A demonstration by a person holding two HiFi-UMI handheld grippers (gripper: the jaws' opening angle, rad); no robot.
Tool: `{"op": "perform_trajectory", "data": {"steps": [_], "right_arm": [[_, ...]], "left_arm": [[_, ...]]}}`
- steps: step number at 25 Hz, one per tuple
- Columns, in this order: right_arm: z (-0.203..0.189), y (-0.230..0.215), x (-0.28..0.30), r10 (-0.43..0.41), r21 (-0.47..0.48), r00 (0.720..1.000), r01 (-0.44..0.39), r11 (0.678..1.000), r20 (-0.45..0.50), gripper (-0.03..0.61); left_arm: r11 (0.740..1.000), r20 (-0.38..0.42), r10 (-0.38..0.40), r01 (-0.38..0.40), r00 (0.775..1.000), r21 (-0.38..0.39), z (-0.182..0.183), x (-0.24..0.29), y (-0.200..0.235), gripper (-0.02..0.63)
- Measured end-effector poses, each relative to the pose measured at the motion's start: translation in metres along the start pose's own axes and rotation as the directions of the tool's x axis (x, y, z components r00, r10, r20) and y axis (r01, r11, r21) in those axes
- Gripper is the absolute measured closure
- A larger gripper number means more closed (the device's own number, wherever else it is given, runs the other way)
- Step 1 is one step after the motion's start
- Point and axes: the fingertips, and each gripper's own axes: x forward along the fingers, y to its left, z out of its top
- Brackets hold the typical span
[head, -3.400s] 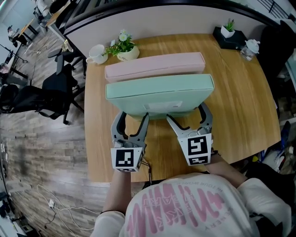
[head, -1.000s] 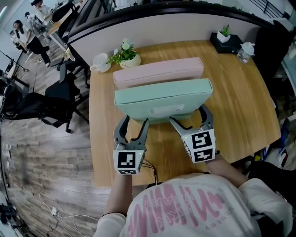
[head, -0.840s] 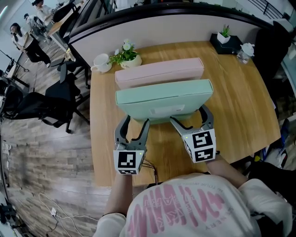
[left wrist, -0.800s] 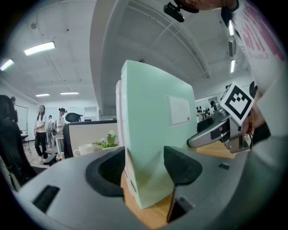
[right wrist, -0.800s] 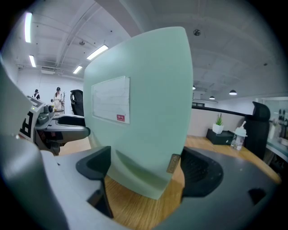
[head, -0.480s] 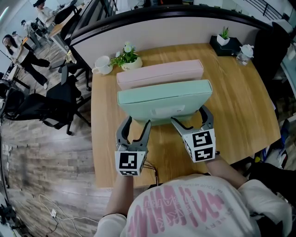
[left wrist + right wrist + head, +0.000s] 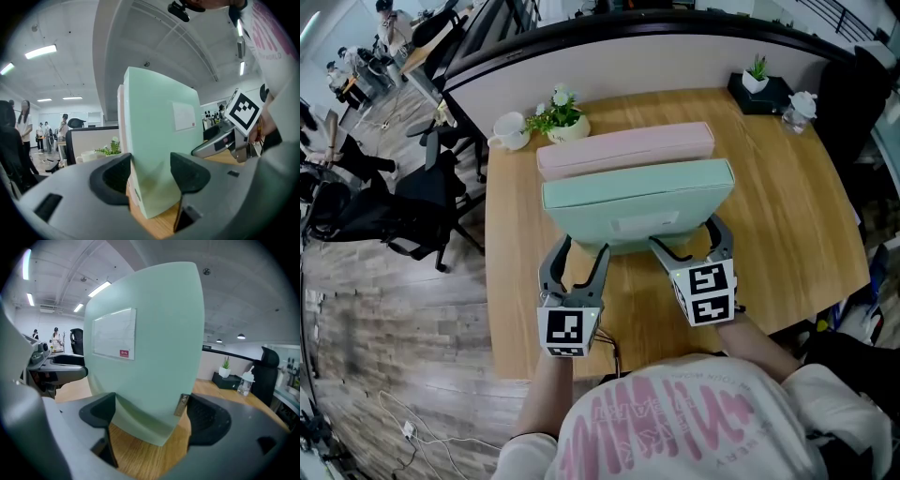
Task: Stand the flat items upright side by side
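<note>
A mint-green cushion (image 7: 637, 192) stands upright on its long edge on the wooden table (image 7: 787, 216). Right behind it, side by side, a pink cushion (image 7: 623, 148) stands upright too. My left gripper (image 7: 585, 247) holds the green cushion's lower left corner. In the left gripper view that corner (image 7: 159, 140) sits between both pads, with a sliver of the pink cushion (image 7: 120, 140) behind. My right gripper (image 7: 686, 234) holds the lower right corner. In the right gripper view the cushion (image 7: 150, 357) fills the gap, its zipper tab (image 7: 182, 405) against the right pad.
At the table's back left stand a white mug (image 7: 508, 139) and a potted plant (image 7: 558, 117). A black box with a small plant (image 7: 761, 82) and a glass bottle (image 7: 797, 108) stand back right. A partition runs behind the table, and an office chair (image 7: 403, 202) is off its left side.
Both grippers and the two cushions keep their places. Only the head view shifts slightly, and people move in the background.
</note>
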Motion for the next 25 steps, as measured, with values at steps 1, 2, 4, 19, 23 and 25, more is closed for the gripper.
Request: {"op": "perform_trajectory", "data": {"steps": [1,2,4,19,23,25], "right_arm": [[0.0001,0.0003,0.0000,0.000,0.001,1.000,0.000,1.000,0.001,0.100],[0.0001,0.0004,-0.0003,0.000,0.002,1.000,0.000,1.000,0.002,0.100],[0.0006,0.0006,-0.0004,0.001,0.005,1.000,-0.001,1.000,0.006,0.100],[0.0028,0.0035,0.0036,0.029,0.001,0.999,-0.029,1.000,0.019,0.100],[0.0016,0.0029,0.0045,0.028,0.000,0.999,-0.028,1.000,0.017,0.100],[0.0011,0.0026,0.0051,0.026,0.000,1.000,-0.026,1.000,0.016,0.100]], "left_arm": [[1.000,0.001,0.002,-0.002,1.000,-0.004,0.0003,0.0001,0.0001,0.345],[1.000,0.002,0.004,-0.004,1.000,-0.009,0.0006,0.0001,0.0000,0.344],[1.000,0.003,0.006,-0.006,1.000,-0.017,0.0011,0.0003,-0.0002,0.342],[0.998,0.004,0.052,-0.052,0.999,-0.034,0.0017,0.0052,0.0051,0.332],[0.998,0.005,0.052,-0.052,0.999,-0.034,0.0011,0.0067,0.0050,0.330],[0.998,0.003,0.047,-0.047,0.999,-0.029,0.0005,0.0069,0.0046,0.330]]}}
